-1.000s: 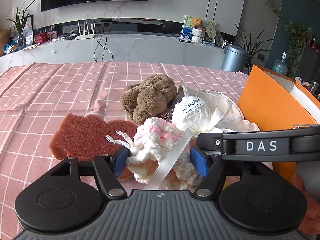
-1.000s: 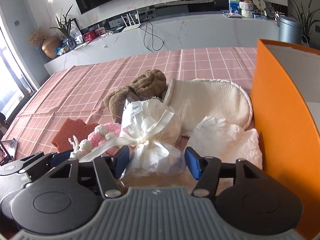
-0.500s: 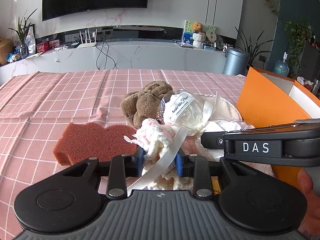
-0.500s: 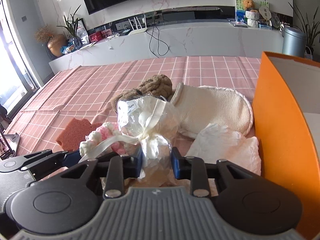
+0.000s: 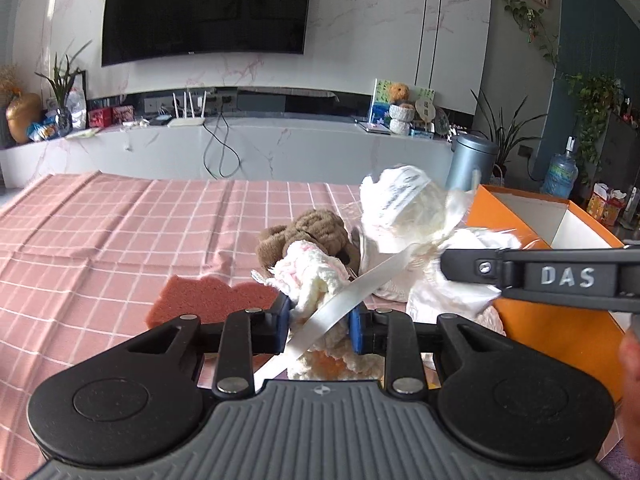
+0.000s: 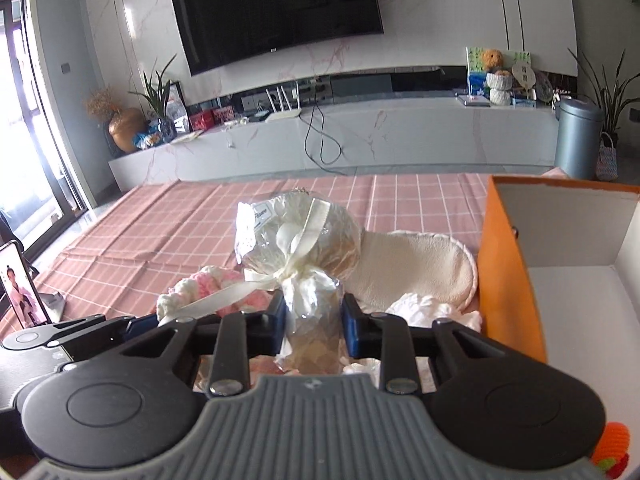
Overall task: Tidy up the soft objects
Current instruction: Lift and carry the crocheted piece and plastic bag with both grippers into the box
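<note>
My left gripper (image 5: pixel 320 326) is shut on a pink and cream crocheted piece (image 5: pixel 310 276), lifted off the pink checked tablecloth (image 5: pixel 120 232). My right gripper (image 6: pixel 314 320) is shut on the neck of a clear bag of cream puffs tied with a ribbon (image 6: pixel 298 236), also lifted; it shows in the left wrist view (image 5: pixel 404 208). The bag's ribbon (image 5: pixel 340 300) drapes across the crocheted piece. An open orange box (image 6: pixel 508 264) with a white inside stands at the right.
A brown plush toy (image 5: pixel 308 228), a reddish sponge (image 5: pixel 200 296), a cream mitt (image 6: pixel 416 268) and a white crumpled bag (image 6: pixel 428 308) lie on the cloth. A phone on a stand (image 6: pixel 20 292) is at the left edge.
Both grippers closed on their objects and lifted them off the table. The cream puff bag rose higher and toward the orange box.
</note>
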Demonstrator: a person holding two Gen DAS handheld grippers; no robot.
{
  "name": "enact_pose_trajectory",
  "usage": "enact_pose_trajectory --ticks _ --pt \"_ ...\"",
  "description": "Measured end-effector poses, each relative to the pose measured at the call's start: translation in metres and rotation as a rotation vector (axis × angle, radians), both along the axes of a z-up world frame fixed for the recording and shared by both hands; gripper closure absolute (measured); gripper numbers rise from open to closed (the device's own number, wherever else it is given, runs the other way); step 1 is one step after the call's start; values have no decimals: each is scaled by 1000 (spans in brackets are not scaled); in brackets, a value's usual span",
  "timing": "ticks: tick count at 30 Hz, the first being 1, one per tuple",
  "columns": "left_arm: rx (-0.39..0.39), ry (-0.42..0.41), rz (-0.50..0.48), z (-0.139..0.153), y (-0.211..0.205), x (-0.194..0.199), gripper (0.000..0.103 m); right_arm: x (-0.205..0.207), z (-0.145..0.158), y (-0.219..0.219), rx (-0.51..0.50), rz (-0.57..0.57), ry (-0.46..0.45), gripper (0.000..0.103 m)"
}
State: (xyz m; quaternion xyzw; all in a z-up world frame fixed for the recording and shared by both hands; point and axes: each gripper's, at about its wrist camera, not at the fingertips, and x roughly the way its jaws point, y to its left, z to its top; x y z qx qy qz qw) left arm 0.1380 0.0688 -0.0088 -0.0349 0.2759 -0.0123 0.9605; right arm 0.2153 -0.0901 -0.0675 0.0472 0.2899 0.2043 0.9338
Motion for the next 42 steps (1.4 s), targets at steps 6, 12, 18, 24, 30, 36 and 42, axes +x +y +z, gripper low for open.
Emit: enact_pose_trajectory --ticks 6,12,18,24,30,36,42 --pt "8 -35 28 14 2 -16 71 -30 23 -18 29 -37 -75 75" --pt "13 -86 32 32 1 -34 71 -55 41 -45 47 -81 -135 75" --pt "-10 -126 14 47 -3 -44 71 -76 51 -79 47 -148 -166 75" --pt "-24 -156 -59 56 -21 -46 71 -91 54 -113 46 -217 -170 75" --pt "-29 -165 -144 58 -45 -38 71 -103 59 -143 27 -304 -193 75" --pt "-38 -172 -238 61 -73 -25 71 -109 65 -178 27 -407 -206 75" --pt "-53 -176 -354 65 -107 -10 71 -113 79 -198 8 -492 -265 75"
